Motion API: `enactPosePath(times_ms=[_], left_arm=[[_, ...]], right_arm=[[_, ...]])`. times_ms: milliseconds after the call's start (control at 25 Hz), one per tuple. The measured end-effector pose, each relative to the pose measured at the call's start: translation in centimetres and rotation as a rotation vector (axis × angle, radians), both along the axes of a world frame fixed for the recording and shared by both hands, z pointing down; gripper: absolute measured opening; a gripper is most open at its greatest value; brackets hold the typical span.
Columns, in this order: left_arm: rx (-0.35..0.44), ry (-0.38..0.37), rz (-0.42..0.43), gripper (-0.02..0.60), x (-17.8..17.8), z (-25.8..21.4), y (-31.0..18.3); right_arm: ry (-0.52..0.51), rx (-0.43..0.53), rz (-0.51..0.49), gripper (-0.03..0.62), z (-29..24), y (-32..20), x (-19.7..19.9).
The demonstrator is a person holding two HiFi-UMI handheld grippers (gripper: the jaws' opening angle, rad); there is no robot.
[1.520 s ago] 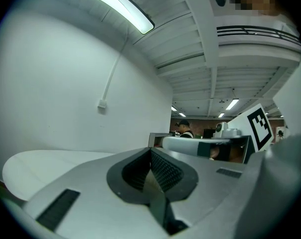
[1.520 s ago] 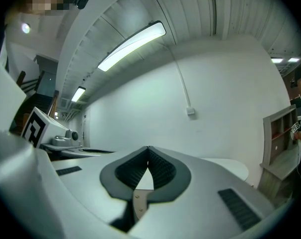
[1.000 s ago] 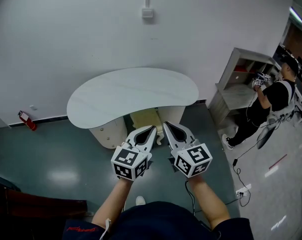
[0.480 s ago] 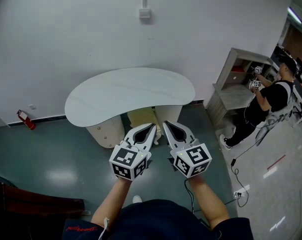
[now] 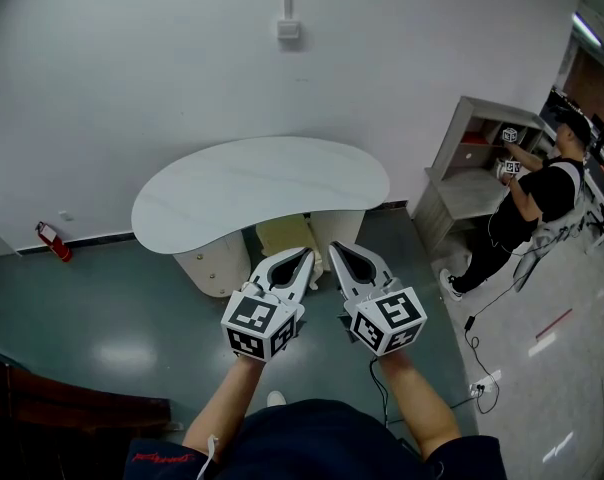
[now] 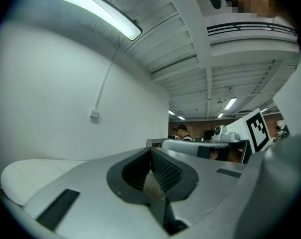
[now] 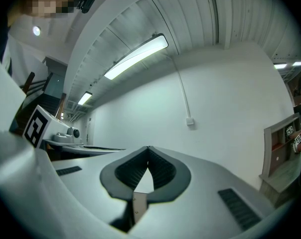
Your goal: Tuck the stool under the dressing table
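Stool (image 5: 287, 236), pale yellow seat, stands on the floor (image 5: 112, 308) between the two cream pedestals of the dressing table (image 5: 262, 183); its far part is under the edge of the white kidney-shaped top, its near part sticks out toward the person; table is against the white wall.

Left gripper (image 5: 305, 257) and right gripper (image 5: 334, 249) are held side by side, both pointing level at the table; in the head view their tips sit over the stool's near edge; can't tell whether either touches it.

Left gripper: jaws pressed together, ribbed pads meeting at the tip, nothing between them; right gripper: same, tips closed on each other, empty.

Around: small box (image 5: 288, 30) on the wall above the table with a conduit running up from it; red fire extinguisher (image 5: 54, 240) on the floor by the wall, well left of the table; grey shelf unit (image 5: 472, 163) right of the table; a second person (image 5: 537, 203) in black stands at it, reaching into a shelf; cable (image 5: 479, 353) lies on the floor near them.
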State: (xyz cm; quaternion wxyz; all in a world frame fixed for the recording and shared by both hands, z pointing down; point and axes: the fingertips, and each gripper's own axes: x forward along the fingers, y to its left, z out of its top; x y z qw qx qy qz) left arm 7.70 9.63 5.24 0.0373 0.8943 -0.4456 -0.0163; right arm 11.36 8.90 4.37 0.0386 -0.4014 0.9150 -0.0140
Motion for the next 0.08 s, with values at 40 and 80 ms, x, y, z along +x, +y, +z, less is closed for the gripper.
enactPosePath(times_ms=[40, 80], left_arm=[[-0.001, 0.001, 0.0, 0.017, 0.03, 0.07, 0.07], [-0.002, 0.002, 0.001, 0.017, 0.05, 0.14, 0.14]], right_arm=[[-0.004, 0.0, 0.001, 0.017, 0.01, 0.11, 0.05], [-0.007, 0.0, 0.002, 0.017, 0.03, 0.23, 0.1]])
